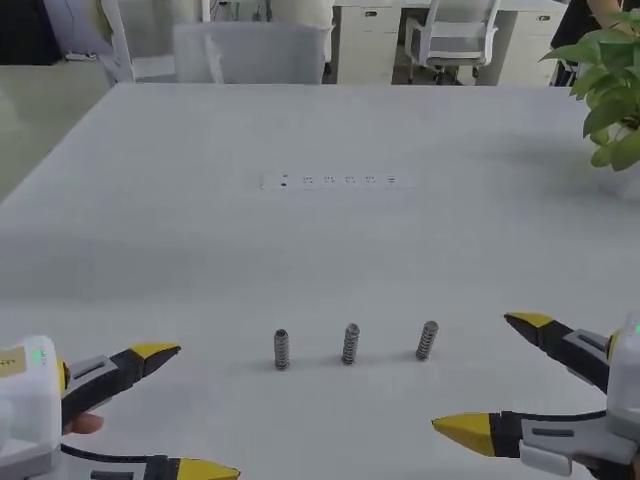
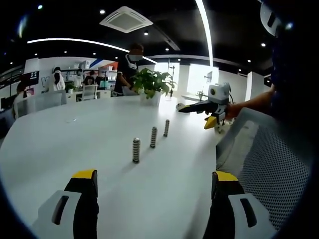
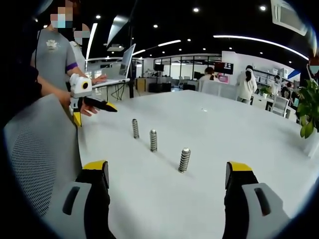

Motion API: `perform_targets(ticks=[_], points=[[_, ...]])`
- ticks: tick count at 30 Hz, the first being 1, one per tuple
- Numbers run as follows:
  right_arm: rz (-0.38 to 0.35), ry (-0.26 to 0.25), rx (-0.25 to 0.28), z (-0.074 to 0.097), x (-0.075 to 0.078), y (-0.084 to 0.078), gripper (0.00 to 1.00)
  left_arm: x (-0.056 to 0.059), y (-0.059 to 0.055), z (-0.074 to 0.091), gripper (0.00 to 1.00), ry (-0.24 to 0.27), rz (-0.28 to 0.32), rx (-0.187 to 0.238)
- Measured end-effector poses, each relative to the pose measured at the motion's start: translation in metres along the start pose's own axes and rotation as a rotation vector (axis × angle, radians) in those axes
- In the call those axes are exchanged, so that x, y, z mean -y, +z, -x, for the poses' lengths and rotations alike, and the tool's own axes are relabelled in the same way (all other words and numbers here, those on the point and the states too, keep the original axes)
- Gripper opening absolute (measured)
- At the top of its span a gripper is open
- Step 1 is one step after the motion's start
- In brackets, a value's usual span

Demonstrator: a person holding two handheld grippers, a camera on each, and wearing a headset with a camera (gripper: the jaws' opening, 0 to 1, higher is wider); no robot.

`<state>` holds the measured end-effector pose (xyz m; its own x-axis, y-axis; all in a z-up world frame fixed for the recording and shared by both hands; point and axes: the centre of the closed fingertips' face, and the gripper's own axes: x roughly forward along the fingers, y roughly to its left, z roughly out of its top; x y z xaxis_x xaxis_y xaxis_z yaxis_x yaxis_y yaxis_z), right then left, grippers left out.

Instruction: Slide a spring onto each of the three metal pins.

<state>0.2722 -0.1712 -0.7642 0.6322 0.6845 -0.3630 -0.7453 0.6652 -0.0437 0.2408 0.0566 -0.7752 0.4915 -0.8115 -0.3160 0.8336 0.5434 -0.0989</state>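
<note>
Springs stand upright in a short, evenly spaced row on the white table (image 1: 200,250), near the edge where the person works: one on the left (image 1: 281,349), one in the middle (image 1: 350,344) and one on the right (image 1: 427,341), each apart from its neighbours. From where I stand I cannot tell whether a pin runs up inside each coil, though the one nearest the right gripper's camera (image 3: 185,160) has a pale rounded cap on top. The left gripper (image 1: 190,410) hangs low over the table to the left of the row, well apart from the springs, its yellow-tipped jaws spread wide. The right gripper (image 1: 485,372) hangs on the other side, near the right-hand spring but not touching it, and its jaws are likewise spread wide. Each gripper's own camera looks along the row between its parted tips, with the other gripper at the far end. Farther back a strip of sockets (image 1: 337,181) lies flush in the tabletop, a leafy plant (image 1: 610,90) leans in at the right edge, and white office chairs (image 1: 455,35) stand beyond the far side.
</note>
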Motion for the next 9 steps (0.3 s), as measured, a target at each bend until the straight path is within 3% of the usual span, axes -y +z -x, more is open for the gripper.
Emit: perform_targets(ticks=[9], points=[[-0.014,0.015,0.016,-0.0008,-0.0011,0.0037,0.99,-0.0026,0.0008,0.0009,0.93,-0.003,-0.005,-0.005]])
